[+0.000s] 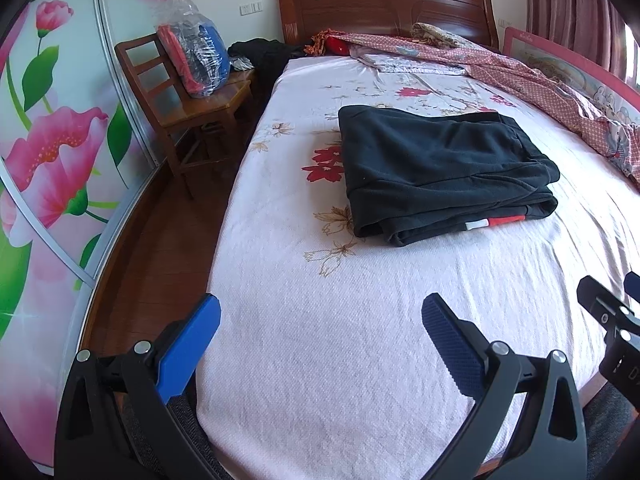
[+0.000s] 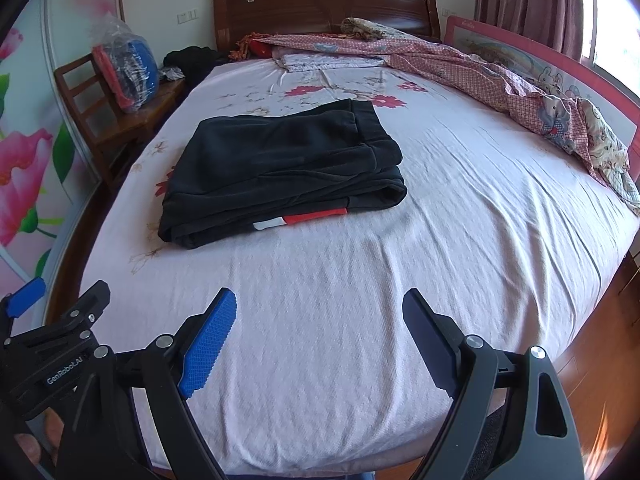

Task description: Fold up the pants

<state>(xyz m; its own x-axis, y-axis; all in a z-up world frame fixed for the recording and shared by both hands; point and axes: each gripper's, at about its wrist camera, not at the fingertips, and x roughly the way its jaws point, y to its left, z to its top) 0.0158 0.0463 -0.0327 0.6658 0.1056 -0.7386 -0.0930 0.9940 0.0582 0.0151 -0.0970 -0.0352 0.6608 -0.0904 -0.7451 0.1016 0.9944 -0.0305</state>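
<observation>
The dark pants (image 1: 444, 168) lie folded into a thick stack on the bed (image 1: 360, 360), toward its left side, a red-and-white patch at the near edge. The left gripper (image 1: 320, 316) and right gripper (image 2: 320, 308) hover over the bed's near end, both spread wide and empty. A wooden chair (image 1: 192, 108) stands far left, apparently bearing a plastic bag.
</observation>
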